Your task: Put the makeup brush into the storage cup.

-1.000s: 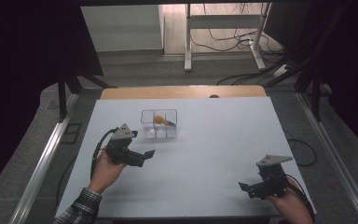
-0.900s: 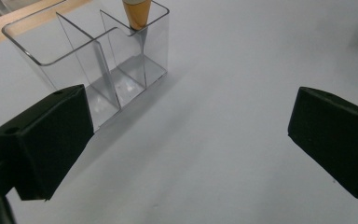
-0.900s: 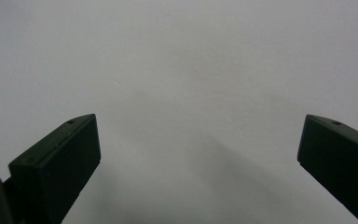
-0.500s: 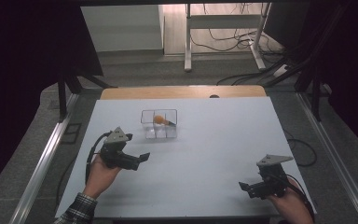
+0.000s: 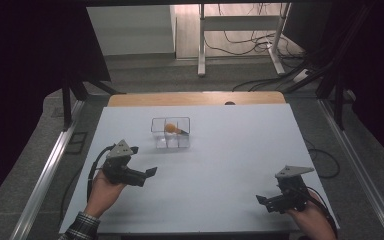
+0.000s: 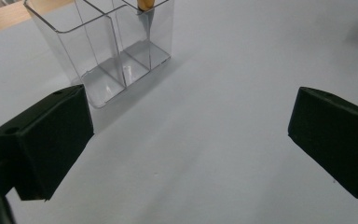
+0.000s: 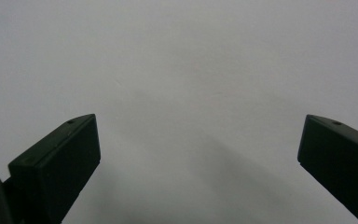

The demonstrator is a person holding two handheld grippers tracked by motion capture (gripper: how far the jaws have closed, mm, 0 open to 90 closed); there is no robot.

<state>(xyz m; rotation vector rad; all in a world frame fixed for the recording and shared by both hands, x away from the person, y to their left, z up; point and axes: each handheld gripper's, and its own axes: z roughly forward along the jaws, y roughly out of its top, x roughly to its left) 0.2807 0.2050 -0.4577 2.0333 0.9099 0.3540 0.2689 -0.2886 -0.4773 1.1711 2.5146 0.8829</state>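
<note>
High view. One white table point(image 5: 220, 165) carries one clear plastic organizer point(image 5: 170, 133), standing upright at upper centre of the frame, slightly left of the middle. It is divided into compartments; the left gripper view shows at least three, the two nearest ones bare. One orange-handled tool point(image 5: 172, 128) leans in a far compartment, its dark tip pointing right; in the left gripper view its orange shaft point(image 6: 144, 4) appears at the top edge, inside the organizer's far right cell.

Two grippers are present, one in each hand. The left gripper point(image 5: 149, 172) sits at lower left of the frame, below and left of the organizer and apart from it; its jaws stand wide apart and hold nothing, with bare table between them. The right gripper point(image 5: 263, 201) sits at lower right, well apart from the organizer; its jaws are likewise spread wide and empty above plain table surface.

Surroundings: one wooden strip point(image 5: 195, 98) along the table's far edge, metal rails at both sides, and cables on the floor at upper right. Nothing lies between either gripper and the organizer.
</note>
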